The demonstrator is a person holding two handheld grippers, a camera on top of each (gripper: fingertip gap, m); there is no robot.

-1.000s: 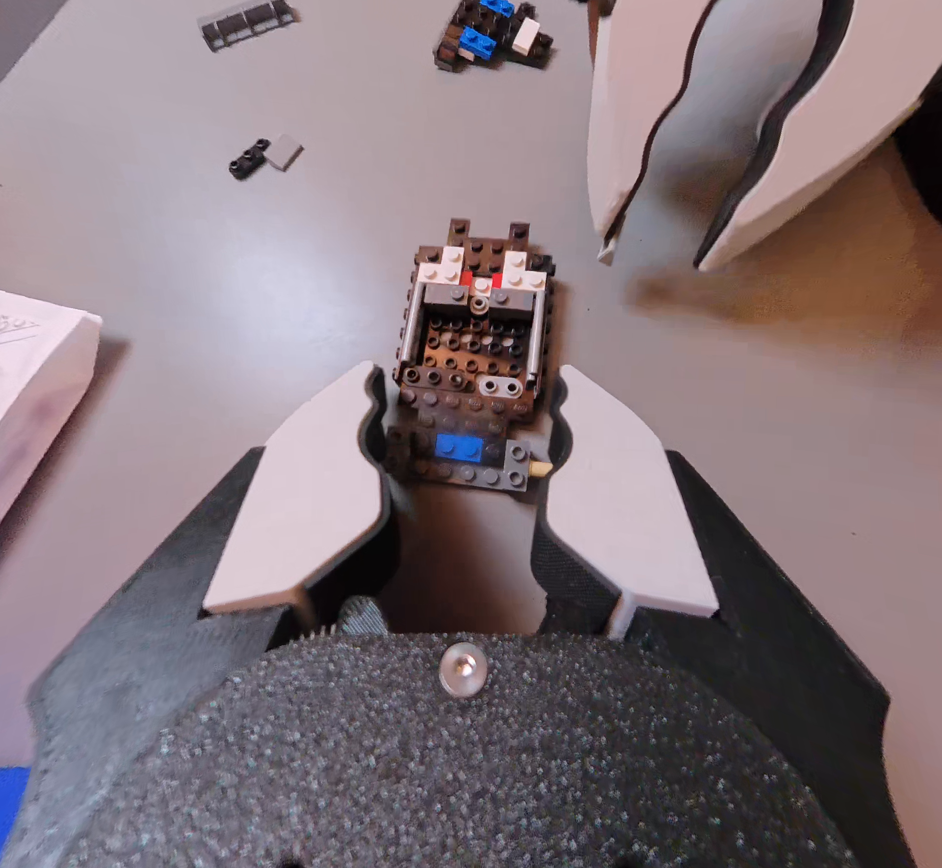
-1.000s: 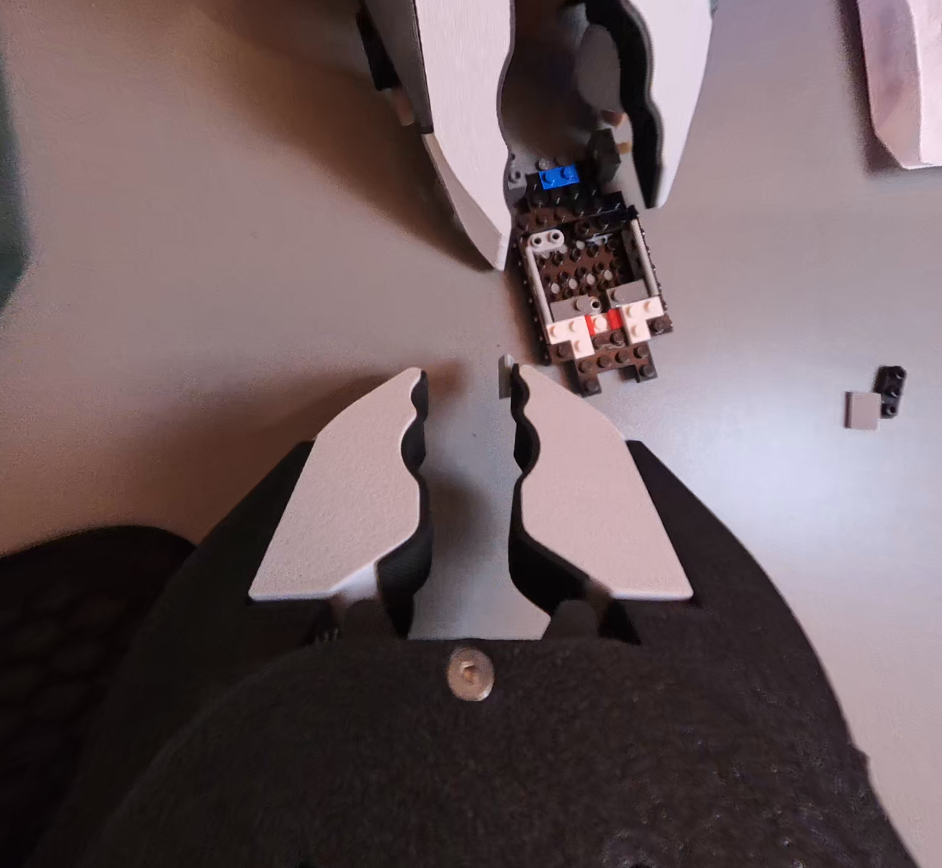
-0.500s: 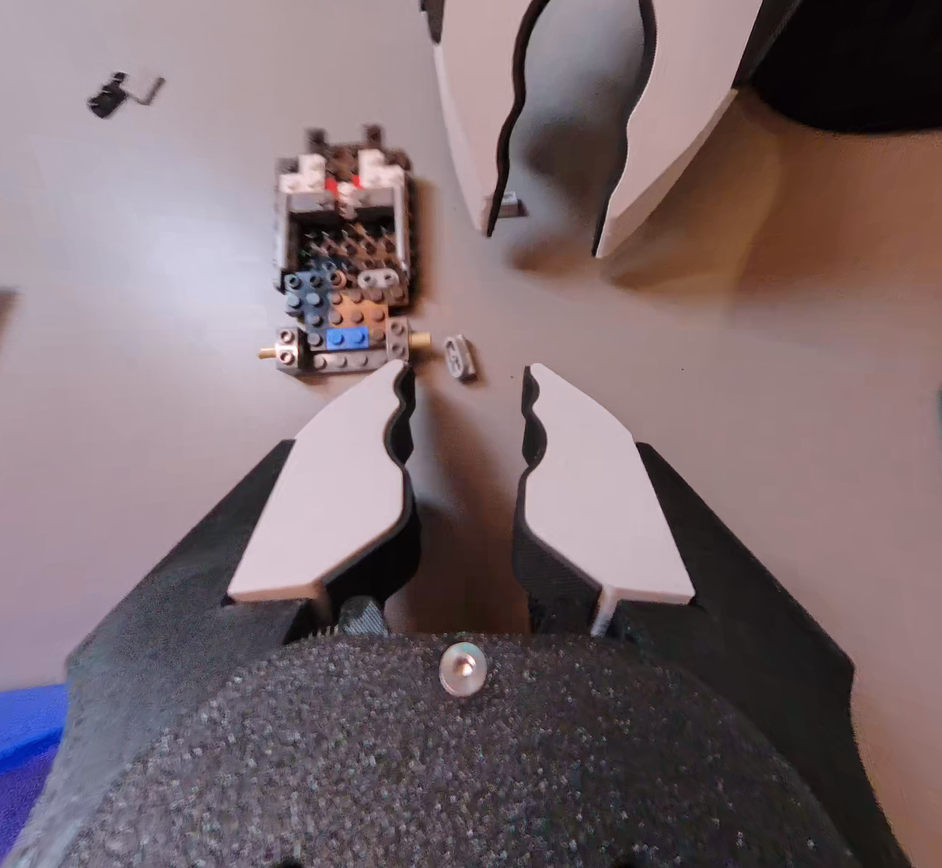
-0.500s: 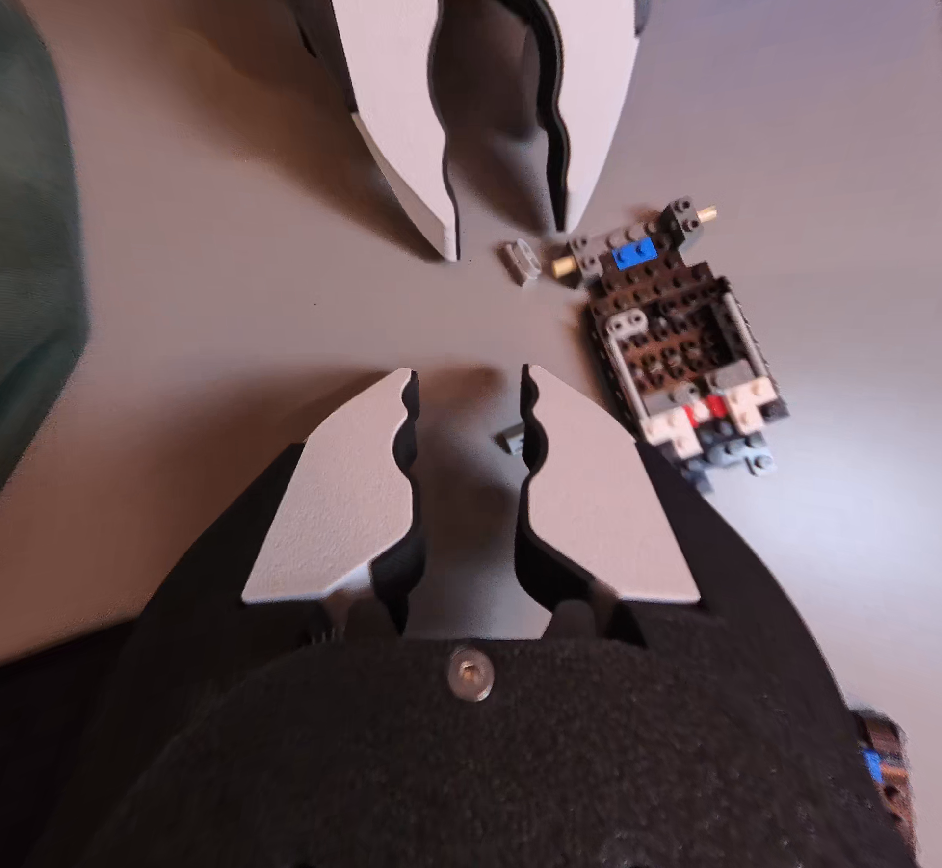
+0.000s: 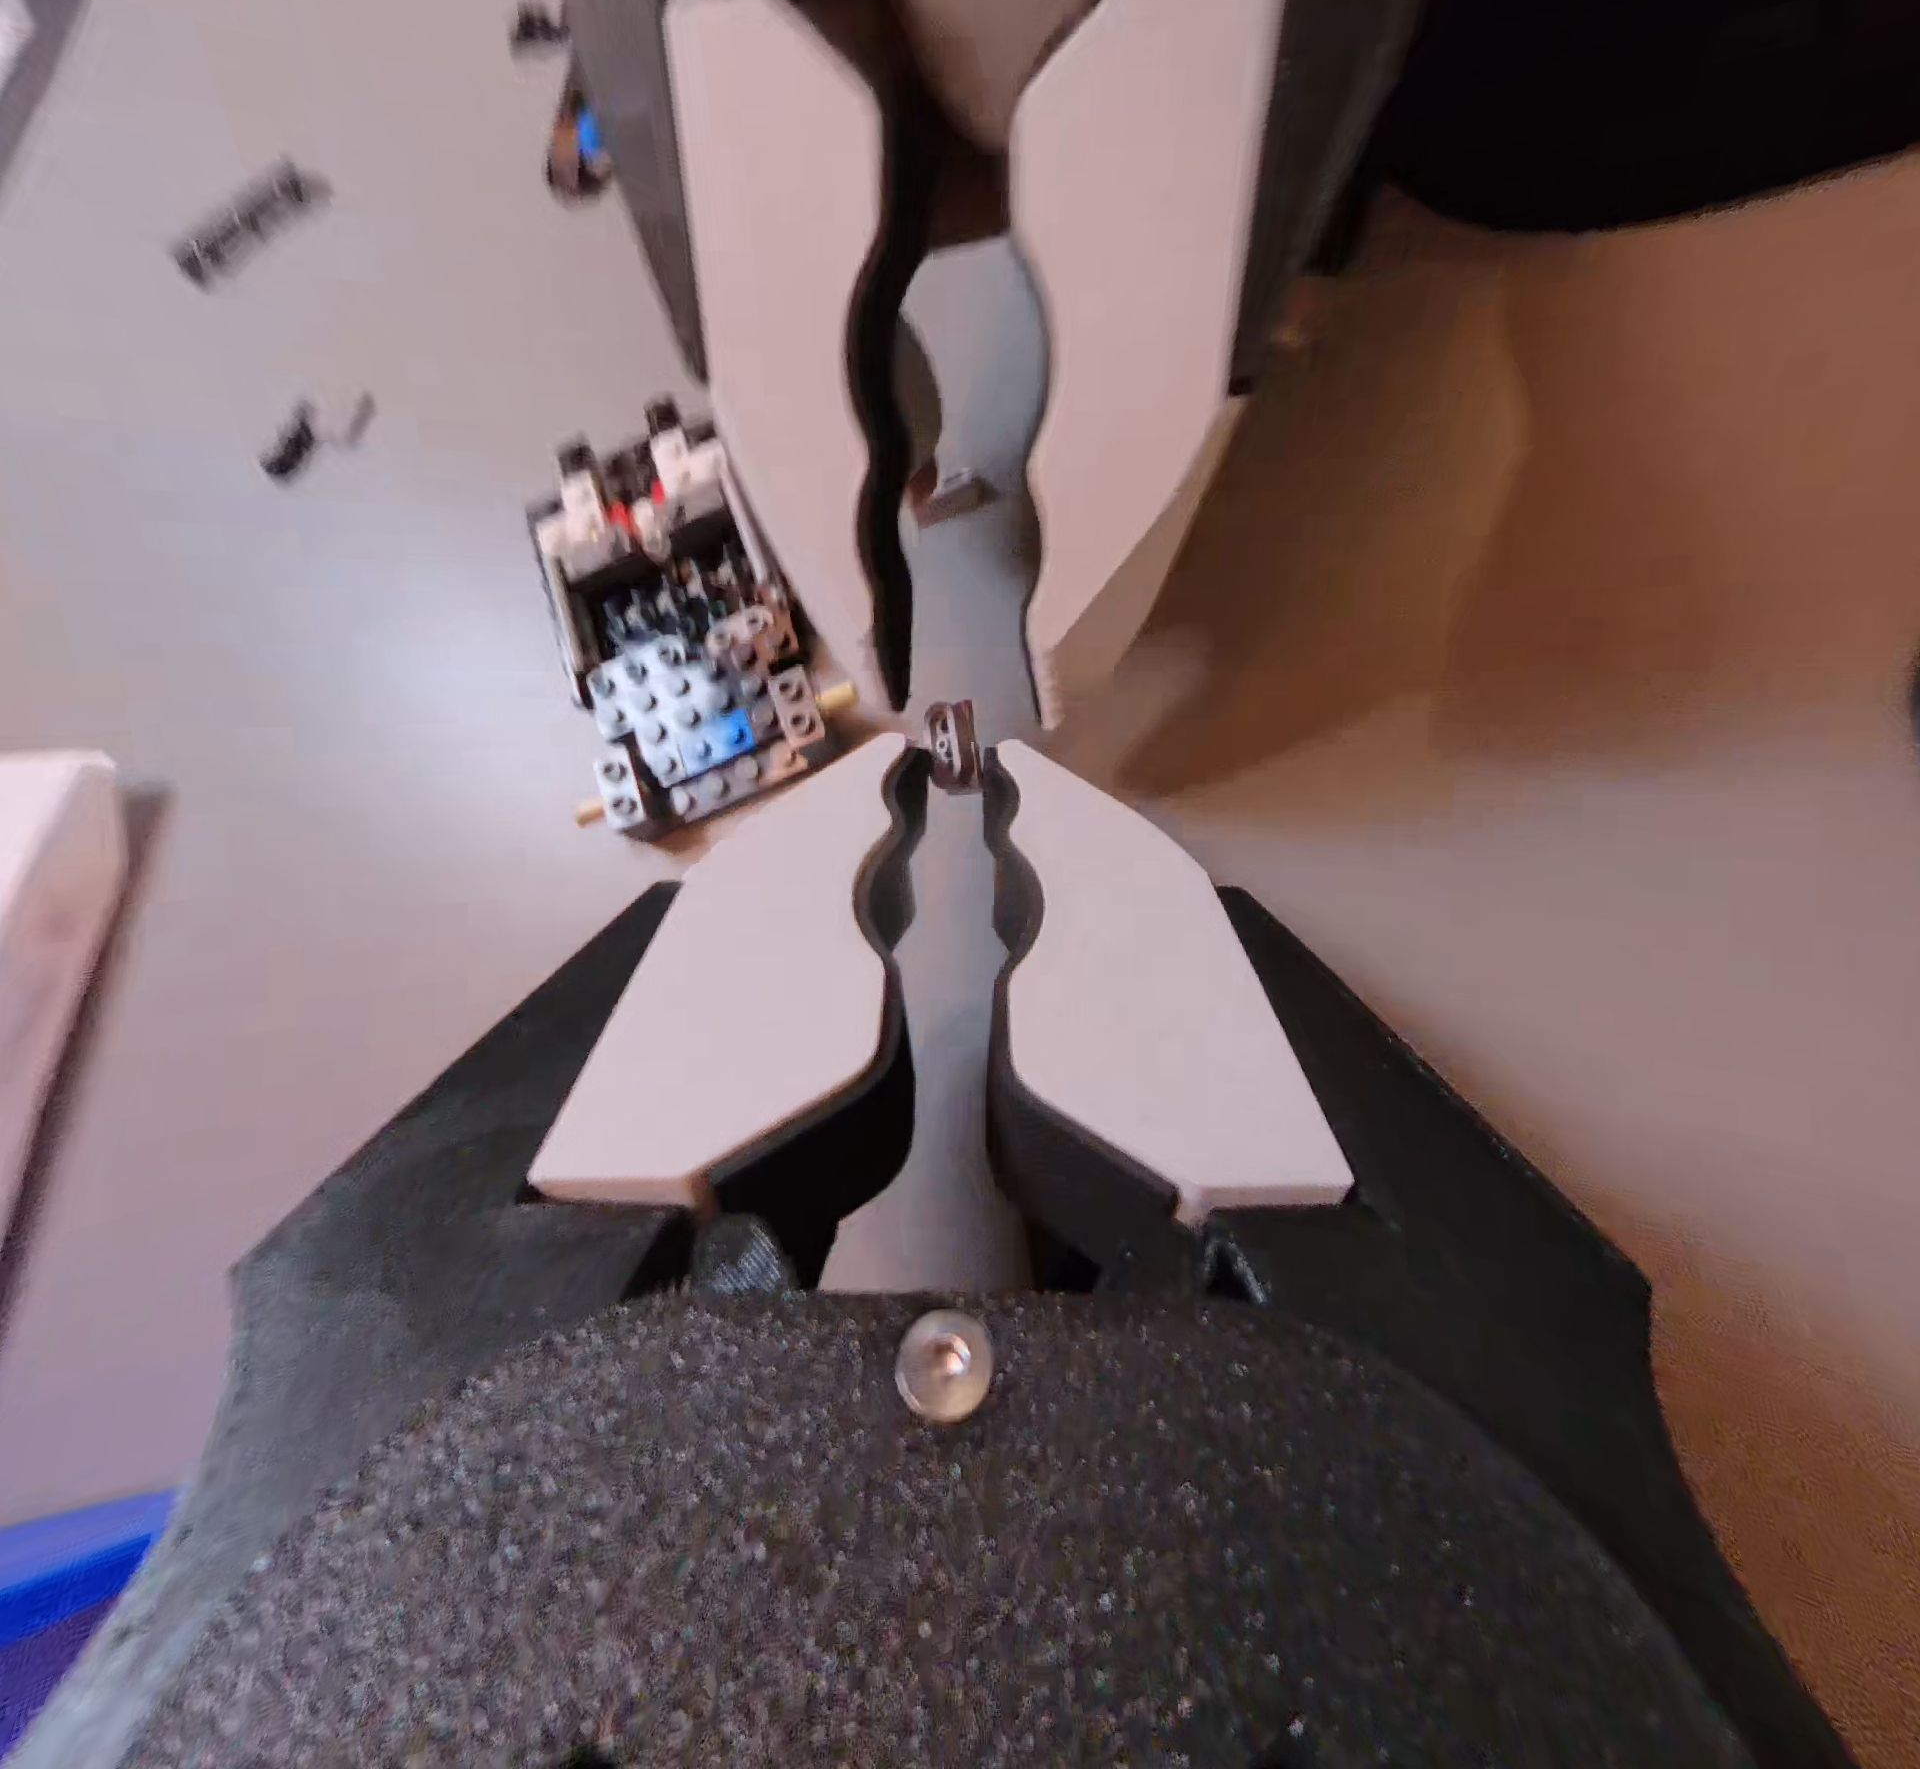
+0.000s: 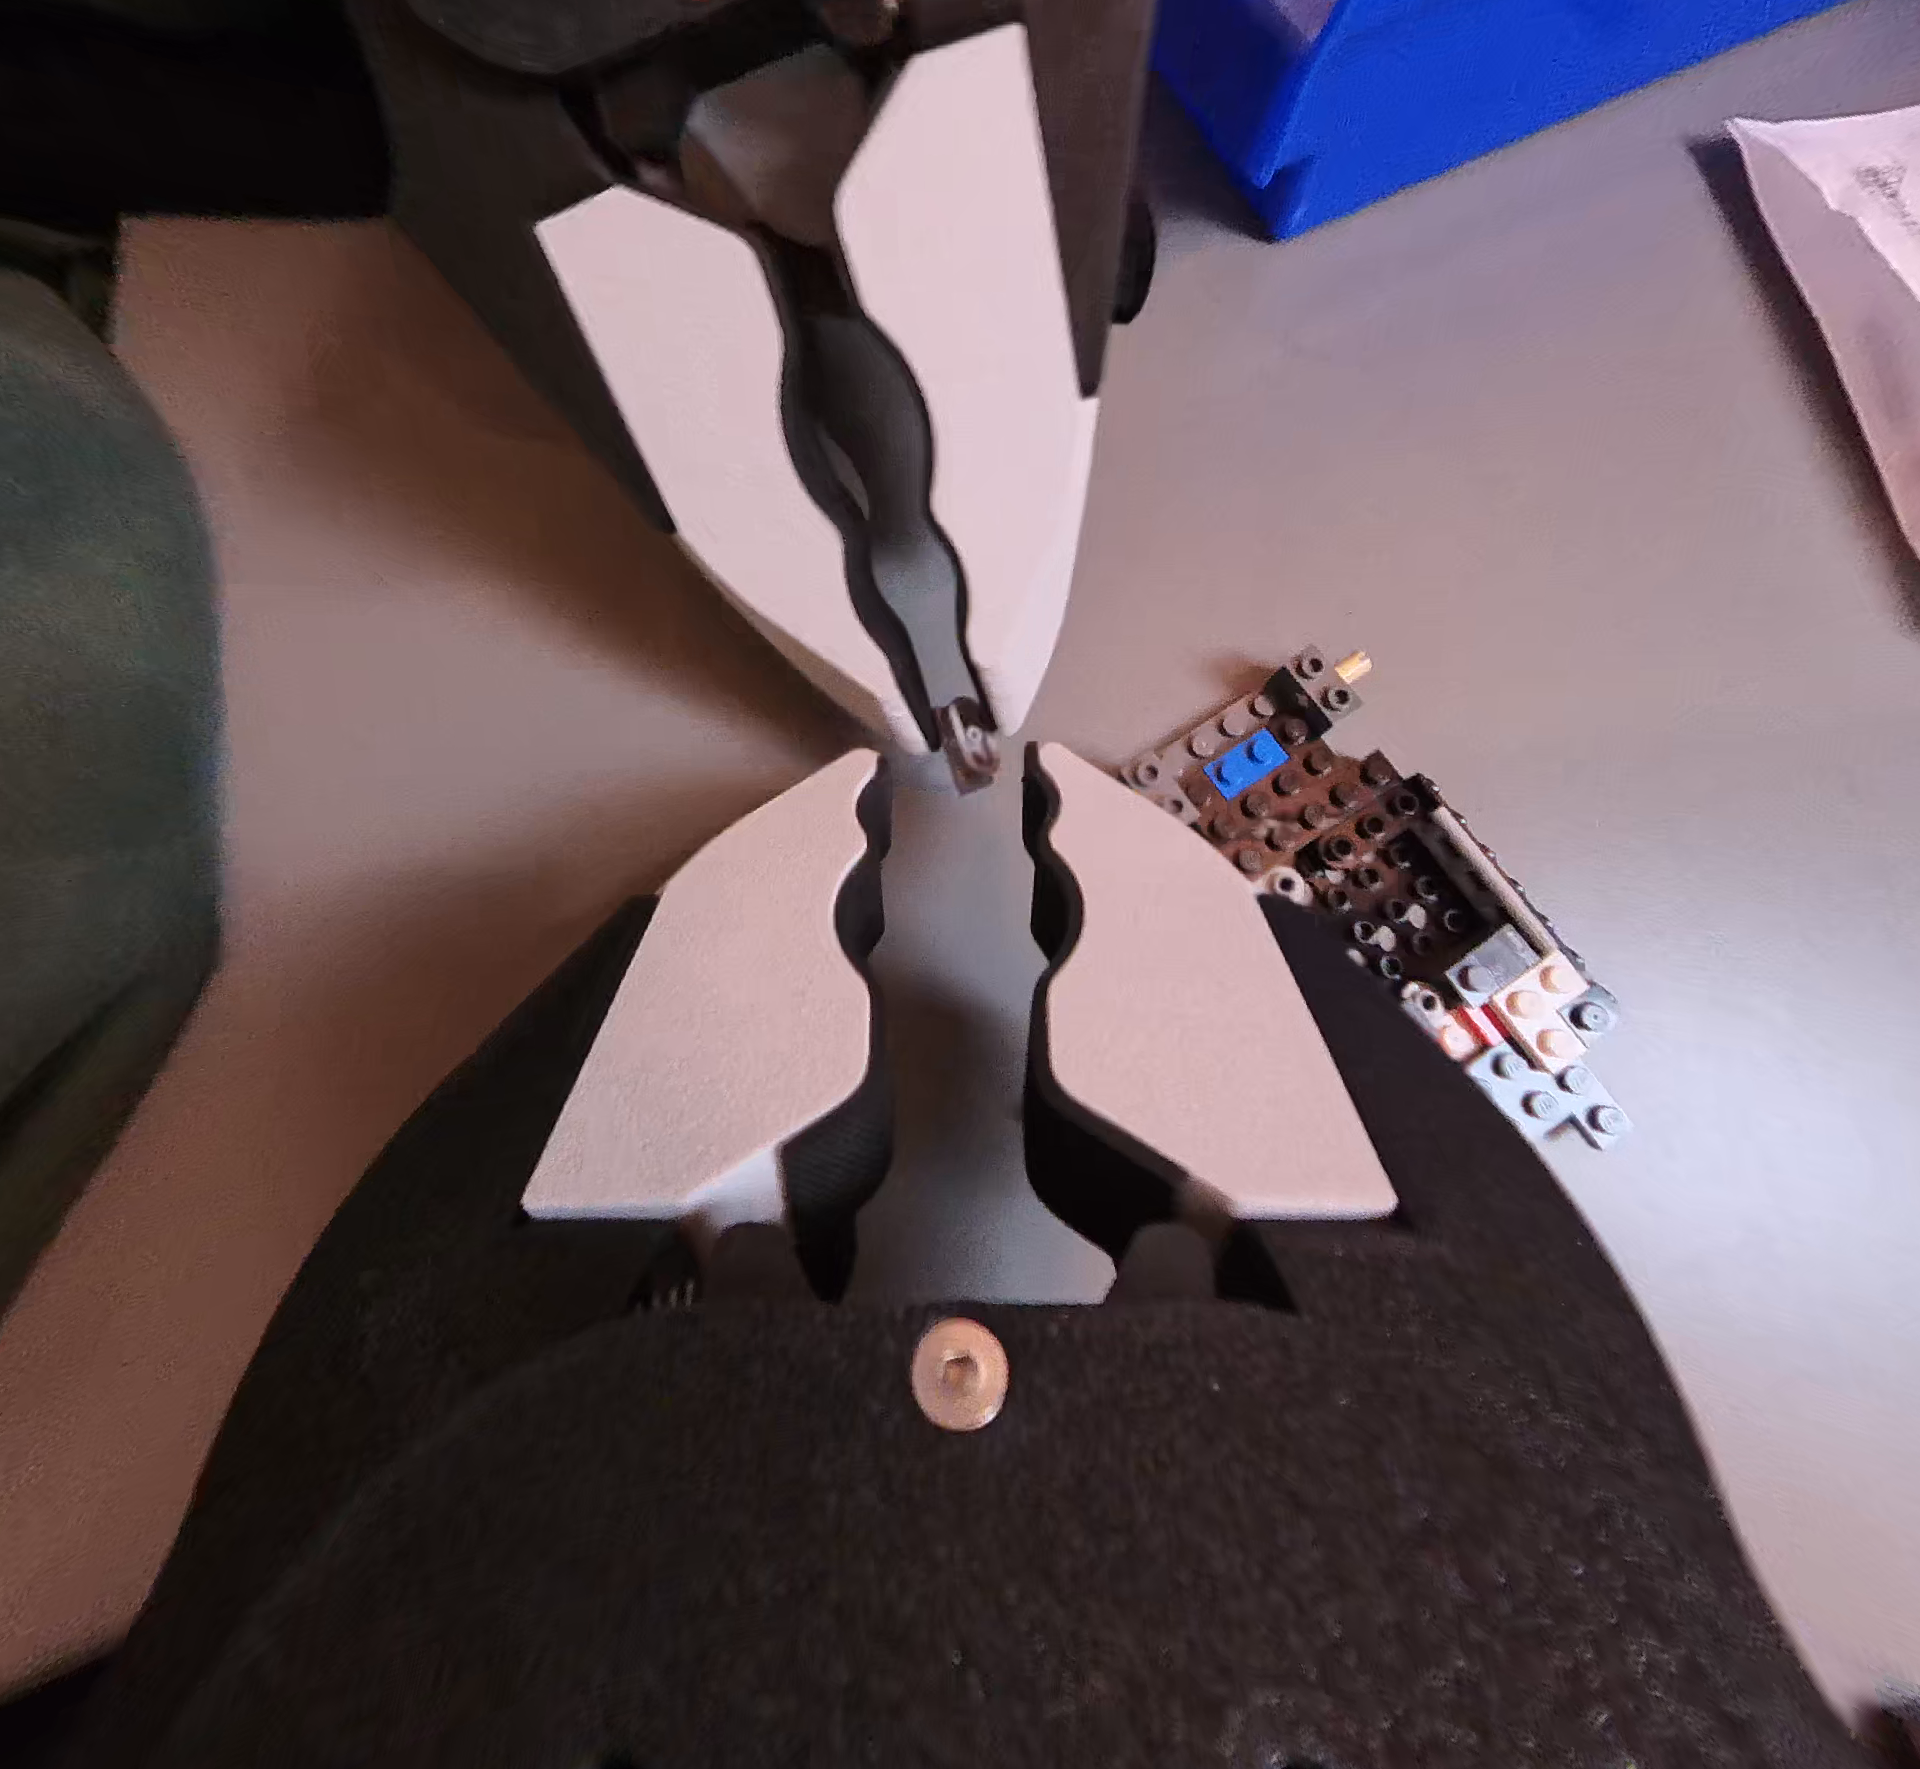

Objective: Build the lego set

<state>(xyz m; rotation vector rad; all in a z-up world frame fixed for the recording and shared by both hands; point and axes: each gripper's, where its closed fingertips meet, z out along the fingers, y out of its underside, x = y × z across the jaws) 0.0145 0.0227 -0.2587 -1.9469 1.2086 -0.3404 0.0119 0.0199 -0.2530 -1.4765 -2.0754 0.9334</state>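
My left gripper [image 5: 951, 755] is shut on a small grey brick piece [image 5: 954, 755], pinched at its very tips just above the grey table. My right gripper [image 6: 958, 761] is open and empty, tip to tip with the left one; the piece [image 6: 971, 751] sits just ahead of its gap. In the left wrist view the right gripper [image 5: 966, 722] reaches in from the top. In the right wrist view the left gripper [image 6: 966, 730] reaches in from the top. A brown, black and grey brick build [image 5: 675, 639] lies on the table beside the tips; it also shows in the right wrist view [image 6: 1382, 888].
Another small grey piece [image 5: 951, 493] lies on the table between the right gripper's fingers. Loose dark pieces [image 5: 249, 223] [image 5: 312, 436] lie farther off. A blue bin [image 6: 1558, 26] and a white paper packet [image 6: 1849, 285] stand beyond the build. Both grippers' tips are close together, under 4 cm apart.
My left gripper let go of the brick build, moved right and closed on the small grey piece. The two grippers have come together tip to tip.
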